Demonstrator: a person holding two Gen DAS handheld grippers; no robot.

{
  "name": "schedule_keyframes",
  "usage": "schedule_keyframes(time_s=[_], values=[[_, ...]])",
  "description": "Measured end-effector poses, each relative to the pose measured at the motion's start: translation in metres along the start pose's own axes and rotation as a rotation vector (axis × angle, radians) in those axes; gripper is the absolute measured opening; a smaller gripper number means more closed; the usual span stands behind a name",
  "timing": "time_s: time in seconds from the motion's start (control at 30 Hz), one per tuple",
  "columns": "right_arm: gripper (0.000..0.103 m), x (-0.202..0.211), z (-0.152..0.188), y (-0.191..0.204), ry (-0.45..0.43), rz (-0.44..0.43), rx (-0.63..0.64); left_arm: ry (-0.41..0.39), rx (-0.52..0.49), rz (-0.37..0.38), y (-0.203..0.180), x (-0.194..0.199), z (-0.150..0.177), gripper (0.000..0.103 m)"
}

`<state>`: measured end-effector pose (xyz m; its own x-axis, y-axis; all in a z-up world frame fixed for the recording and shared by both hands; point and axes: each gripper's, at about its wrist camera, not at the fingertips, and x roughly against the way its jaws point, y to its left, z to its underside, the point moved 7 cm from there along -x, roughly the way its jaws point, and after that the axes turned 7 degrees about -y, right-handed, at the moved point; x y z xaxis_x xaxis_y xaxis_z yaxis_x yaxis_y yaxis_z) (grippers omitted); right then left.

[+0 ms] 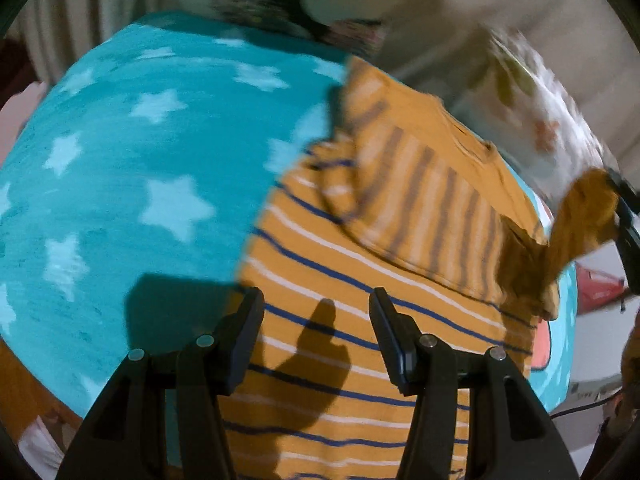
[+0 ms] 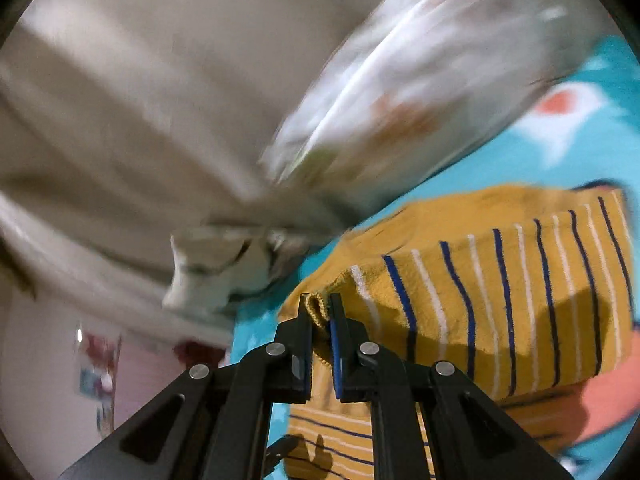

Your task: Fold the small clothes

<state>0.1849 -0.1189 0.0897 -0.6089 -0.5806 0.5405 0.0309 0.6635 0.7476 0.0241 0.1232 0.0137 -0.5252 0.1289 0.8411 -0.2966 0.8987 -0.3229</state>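
Right tongs (image 2: 319, 312) pinch the striped shirt's (image 1: 328, 320) hem; left tongs (image 1: 316, 320) hover apparently empty, half-open.

Right hand-held gripper (image 2: 320, 312) pinches striped shirt (image 2: 500, 300) hem (mustard).

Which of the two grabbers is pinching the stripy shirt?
The right gripper. Its jaws are shut on a folded bit of the yellow shirt's edge, lifting it. The left gripper is open above the shirt, with nothing between its jaws.
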Motion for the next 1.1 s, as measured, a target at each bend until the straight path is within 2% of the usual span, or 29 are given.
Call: schedule_keyframes(time_s=[0.17,0.33,0.53,0.63,0.7,0.77,0.87,0.97,1.1], values=[[0.008,-0.112,0.059,0.044,0.19,0.03,0.087,-0.016,0.047,-0.023,0.04,0.001,-0.014,0.053],[0.008,-0.19,0.101,0.05,0.314,0.075,0.123,-0.027,0.076,-0.03,0.067,-0.002,-0.028,0.053],[0.008,-0.25,0.133,0.045,0.395,0.126,0.129,-0.033,0.075,-0.03,0.075,-0.007,-0.042,0.053],[0.013,-0.267,0.14,0.04,0.426,0.09,0.065,-0.029,0.064,-0.017,0.071,-0.01,-0.05,0.053],[0.019,-0.267,0.142,0.043,0.459,0.015,-0.008,-0.03,0.051,-0.005,0.065,-0.011,-0.055,0.053],[0.036,-0.257,0.136,0.05,0.468,-0.078,-0.063,-0.035,0.022,0.011,0.053,-0.014,-0.063,0.054],[0.058,-0.231,0.119,0.068,0.409,-0.085,0.019,-0.034,-0.025,0.045,0.029,-0.022,-0.073,0.062],[0.058,-0.195,0.098,0.063,0.338,-0.046,0.074,-0.029,-0.072,0.083,0.0,-0.034,-0.083,0.062],[0.058,-0.149,0.077,0.012,0.274,0.09,0.101,-0.055,-0.167,0.093,-0.038,-0.05,-0.096,0.062]])
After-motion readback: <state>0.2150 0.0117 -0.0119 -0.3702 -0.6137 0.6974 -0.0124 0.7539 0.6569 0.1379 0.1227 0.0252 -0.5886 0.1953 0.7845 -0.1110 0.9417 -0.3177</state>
